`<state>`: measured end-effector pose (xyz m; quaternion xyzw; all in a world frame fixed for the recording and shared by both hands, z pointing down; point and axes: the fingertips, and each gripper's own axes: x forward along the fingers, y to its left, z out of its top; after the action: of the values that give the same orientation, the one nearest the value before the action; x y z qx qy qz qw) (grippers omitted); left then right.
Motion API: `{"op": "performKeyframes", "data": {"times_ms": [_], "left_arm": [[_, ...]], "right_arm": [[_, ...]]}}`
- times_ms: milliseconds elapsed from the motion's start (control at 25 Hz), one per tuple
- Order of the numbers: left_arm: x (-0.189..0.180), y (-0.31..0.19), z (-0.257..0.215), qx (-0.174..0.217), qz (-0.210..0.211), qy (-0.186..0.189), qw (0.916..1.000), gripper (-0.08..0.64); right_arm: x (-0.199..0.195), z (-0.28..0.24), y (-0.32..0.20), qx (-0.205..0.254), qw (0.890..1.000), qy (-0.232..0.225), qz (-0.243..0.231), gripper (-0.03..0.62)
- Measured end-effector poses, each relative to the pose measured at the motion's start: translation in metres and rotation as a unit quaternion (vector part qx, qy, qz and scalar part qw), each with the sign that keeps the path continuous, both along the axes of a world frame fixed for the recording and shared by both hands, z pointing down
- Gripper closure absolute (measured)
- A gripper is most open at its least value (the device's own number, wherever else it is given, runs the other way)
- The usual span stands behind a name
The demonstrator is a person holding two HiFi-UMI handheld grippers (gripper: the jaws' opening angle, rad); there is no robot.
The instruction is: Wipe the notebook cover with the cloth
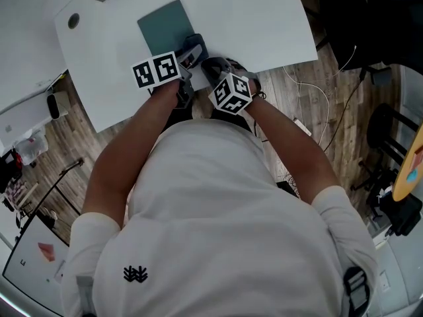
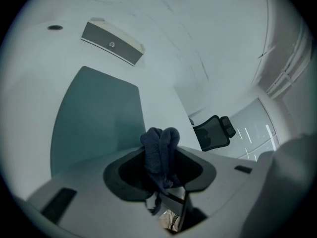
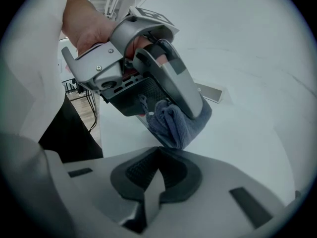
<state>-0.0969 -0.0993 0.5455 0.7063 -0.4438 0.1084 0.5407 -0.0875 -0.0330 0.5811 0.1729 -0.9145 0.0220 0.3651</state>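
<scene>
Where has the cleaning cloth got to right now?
The dark blue cloth is bunched between the jaws of the left gripper, held at the near edge of the teal notebook on the white table, with the right gripper close alongside.

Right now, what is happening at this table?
A person holds a gripper in each hand over a white table. The left gripper has its jaws shut on a dark blue cloth, near the edge of the teal notebook. The right gripper is beside it, jaws together and empty.
</scene>
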Motion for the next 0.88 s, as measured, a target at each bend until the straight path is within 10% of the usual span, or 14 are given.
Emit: {"op": "performKeyframes", "data": {"times_ms": [880], "left_arm": [[-0.111,0.040,0.001,-0.016,-0.035,-0.083,0.9958,0.400]], "right_arm": [[0.003,0.001,0.000,-0.005,1.000,0.000,0.000,0.586]]}}
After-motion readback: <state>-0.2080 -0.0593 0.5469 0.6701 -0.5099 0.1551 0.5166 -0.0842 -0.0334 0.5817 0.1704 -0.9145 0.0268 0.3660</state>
